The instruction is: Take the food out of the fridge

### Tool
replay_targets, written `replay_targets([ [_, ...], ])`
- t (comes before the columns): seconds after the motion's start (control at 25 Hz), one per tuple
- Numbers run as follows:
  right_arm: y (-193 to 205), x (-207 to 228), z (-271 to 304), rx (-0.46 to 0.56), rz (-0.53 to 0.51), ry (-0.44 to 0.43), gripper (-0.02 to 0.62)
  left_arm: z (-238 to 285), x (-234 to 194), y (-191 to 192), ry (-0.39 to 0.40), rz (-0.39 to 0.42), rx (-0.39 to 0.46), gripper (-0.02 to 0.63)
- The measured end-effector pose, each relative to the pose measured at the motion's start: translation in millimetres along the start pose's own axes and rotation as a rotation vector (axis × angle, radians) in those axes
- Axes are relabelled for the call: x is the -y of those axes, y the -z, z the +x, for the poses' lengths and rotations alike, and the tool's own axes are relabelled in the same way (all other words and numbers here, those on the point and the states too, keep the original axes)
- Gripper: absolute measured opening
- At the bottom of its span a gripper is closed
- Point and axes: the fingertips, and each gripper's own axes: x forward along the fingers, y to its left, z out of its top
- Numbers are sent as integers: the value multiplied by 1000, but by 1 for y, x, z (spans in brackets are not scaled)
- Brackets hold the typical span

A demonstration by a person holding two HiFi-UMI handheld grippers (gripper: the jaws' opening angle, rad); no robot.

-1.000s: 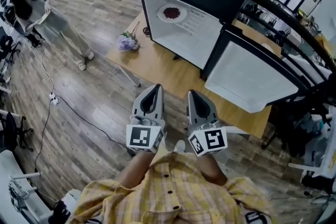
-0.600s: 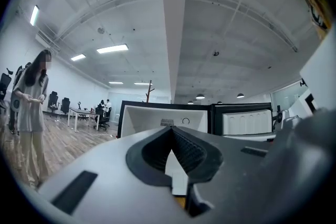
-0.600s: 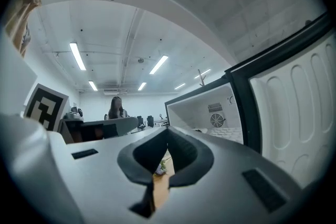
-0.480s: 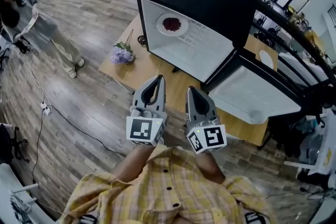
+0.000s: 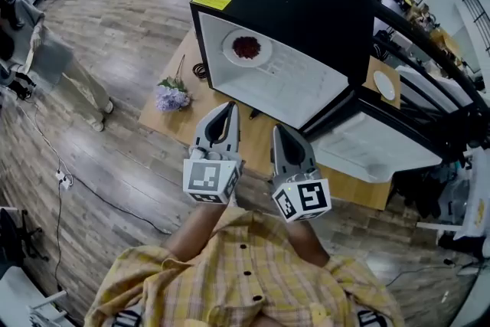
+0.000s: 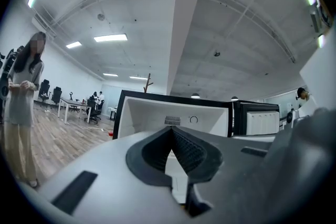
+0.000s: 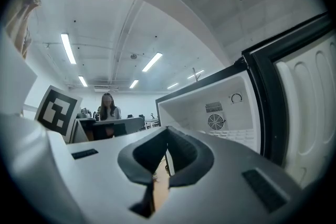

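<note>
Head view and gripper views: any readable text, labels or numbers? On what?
Nothing legible.
Yellow label on the fridge top: too small to read.
Cube markers: patterns, no words.
Print under the fan inside: blurred.

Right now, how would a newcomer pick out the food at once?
Find the black fridge on the table, door open. Inside sits a white plate; the food is the dark red heap on it, the only coloured thing in there.
</note>
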Motion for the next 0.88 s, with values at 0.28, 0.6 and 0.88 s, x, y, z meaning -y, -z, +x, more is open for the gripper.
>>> replay_targets([
  [0.28, 4, 4, 24, 0, -5, 36, 6, 29, -25, 14, 27, -61, -47, 8],
  [0.6, 11, 6, 42, -22, -27, 62, 6, 60, -44, 36, 66, -123, -94, 16],
  [0.88, 14, 18, 50, -23, -28, 104, 6, 88, -56, 53, 89, -214, -128, 81],
])
